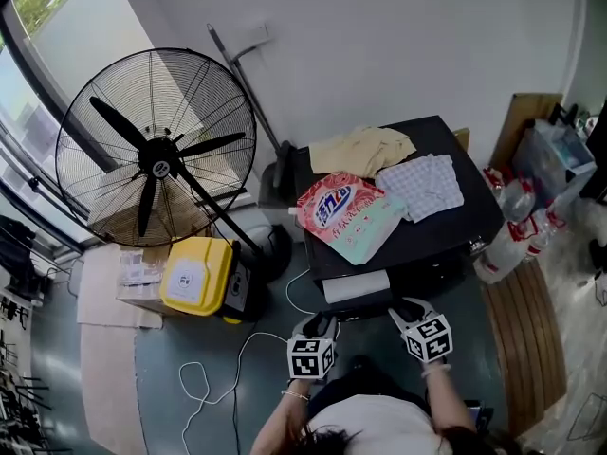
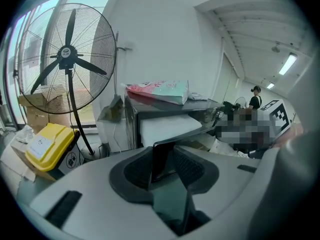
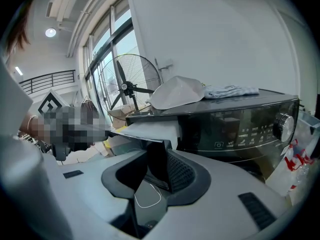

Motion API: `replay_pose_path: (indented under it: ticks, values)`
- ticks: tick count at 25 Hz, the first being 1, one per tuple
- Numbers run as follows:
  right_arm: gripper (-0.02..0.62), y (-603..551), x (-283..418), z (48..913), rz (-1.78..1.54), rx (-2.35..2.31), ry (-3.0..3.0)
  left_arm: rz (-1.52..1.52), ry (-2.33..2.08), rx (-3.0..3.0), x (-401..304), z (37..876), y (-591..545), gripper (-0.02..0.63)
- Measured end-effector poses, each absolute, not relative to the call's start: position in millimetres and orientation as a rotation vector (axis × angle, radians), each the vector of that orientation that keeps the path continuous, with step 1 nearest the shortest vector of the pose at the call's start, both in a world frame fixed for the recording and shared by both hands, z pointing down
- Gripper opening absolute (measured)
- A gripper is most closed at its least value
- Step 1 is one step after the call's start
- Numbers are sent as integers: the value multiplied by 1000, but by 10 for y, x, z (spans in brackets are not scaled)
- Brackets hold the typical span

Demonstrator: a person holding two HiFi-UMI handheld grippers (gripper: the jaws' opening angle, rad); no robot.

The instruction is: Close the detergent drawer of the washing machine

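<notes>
The black washing machine point(image 1: 469, 218) stands in front of me, its detergent drawer point(image 1: 356, 285) pulled out with the white inside showing. My left gripper point(image 1: 322, 323) is at the drawer's left end and my right gripper point(image 1: 406, 311) at its right end. In the left gripper view the drawer's dark front panel point(image 2: 161, 156) stands between the jaws, both pads against it. In the right gripper view the panel's corner point(image 3: 156, 164) sits between the pads in the same way, with the white drawer point(image 3: 152, 130) and the control panel point(image 3: 240, 129) behind it.
A detergent bag point(image 1: 346, 214), a beige garment point(image 1: 360, 150) and a checked cloth point(image 1: 422, 186) lie on the machine's top. A large standing fan point(image 1: 156, 164) and a yellow box point(image 1: 194, 275) are to the left, a white cable point(image 1: 218, 377) crosses the floor, and plastic bags point(image 1: 512, 235) are to the right.
</notes>
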State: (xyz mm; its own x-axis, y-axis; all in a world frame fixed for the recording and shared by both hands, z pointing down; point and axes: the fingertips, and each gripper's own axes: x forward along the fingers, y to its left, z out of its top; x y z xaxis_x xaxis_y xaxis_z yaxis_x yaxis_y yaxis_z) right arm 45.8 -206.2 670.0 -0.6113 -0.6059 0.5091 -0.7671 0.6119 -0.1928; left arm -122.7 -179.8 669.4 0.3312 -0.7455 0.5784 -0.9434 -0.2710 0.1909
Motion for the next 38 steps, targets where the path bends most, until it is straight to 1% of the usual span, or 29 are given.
replay_pose_path:
  ticks: [38]
  values:
    - [144, -2491, 365, 6655, 597, 1162, -2441, 502, -1506, 2095, -1331, 6631, -2235, 137]
